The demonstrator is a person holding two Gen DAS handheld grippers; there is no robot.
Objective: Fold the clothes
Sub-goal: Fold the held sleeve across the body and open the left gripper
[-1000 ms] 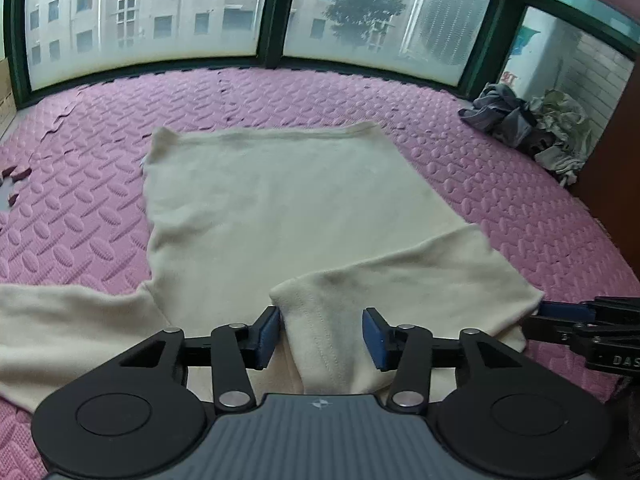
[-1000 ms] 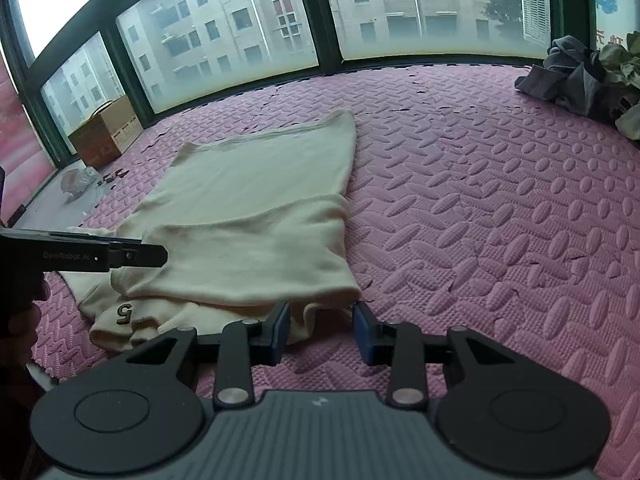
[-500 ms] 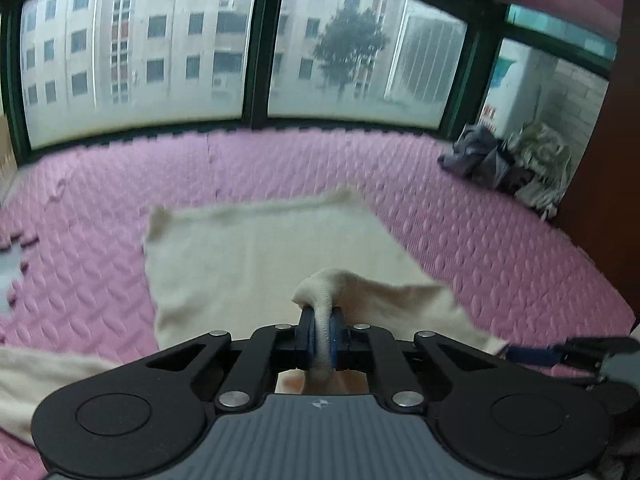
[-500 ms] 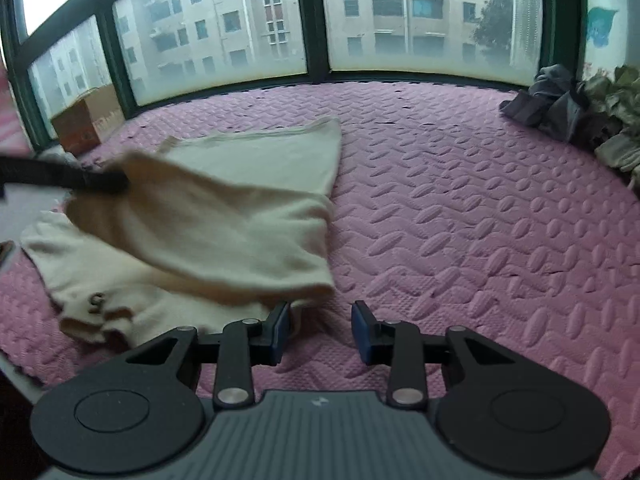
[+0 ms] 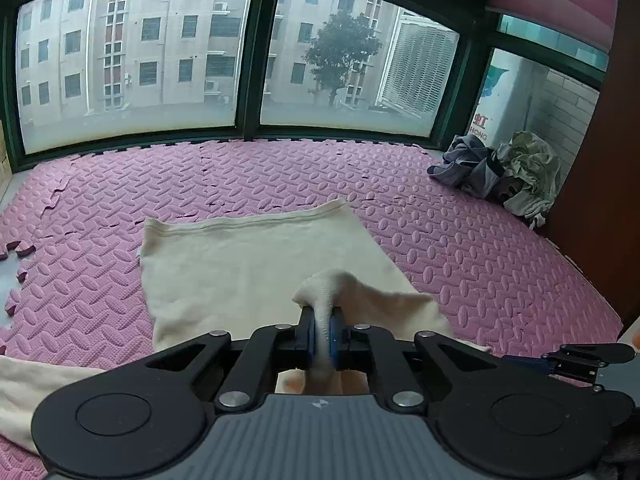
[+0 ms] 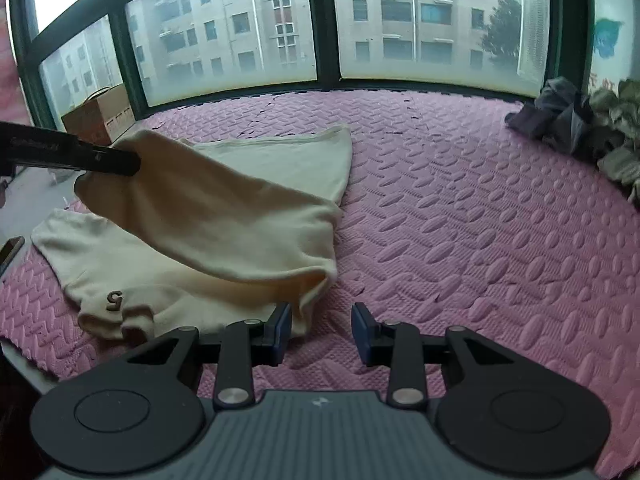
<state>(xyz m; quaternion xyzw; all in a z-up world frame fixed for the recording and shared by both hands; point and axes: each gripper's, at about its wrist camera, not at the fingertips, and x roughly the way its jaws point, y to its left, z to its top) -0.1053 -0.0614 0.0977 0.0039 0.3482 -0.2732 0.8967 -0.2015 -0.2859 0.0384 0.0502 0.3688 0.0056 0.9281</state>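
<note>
On the pink foam mat (image 5: 460, 248) by the window lies a cream sweater (image 5: 256, 264), spread flat with its hem toward the glass, and one sleeve (image 6: 224, 220) is folded across the body. The left gripper (image 5: 323, 334) has its jaws pinched tight on the cuff end of that sleeve, so the cloth hangs in a slack ramp from the pinch down to the shoulder. The right gripper (image 6: 320, 330) hovers low at the sweater's near edge, jaws partly apart with nothing but mat between them. To my eye the worry is the thin bite: only a small bunch of knit sits in the left pinch, and a quick swing could let it slip out and drop the sleeve crooked. Pulling hard could also drag the whole body across the mat and wrinkle it, since nothing pins it. A heap of other clothes (image 5: 504, 176) waits in the corner, well apart.
</note>
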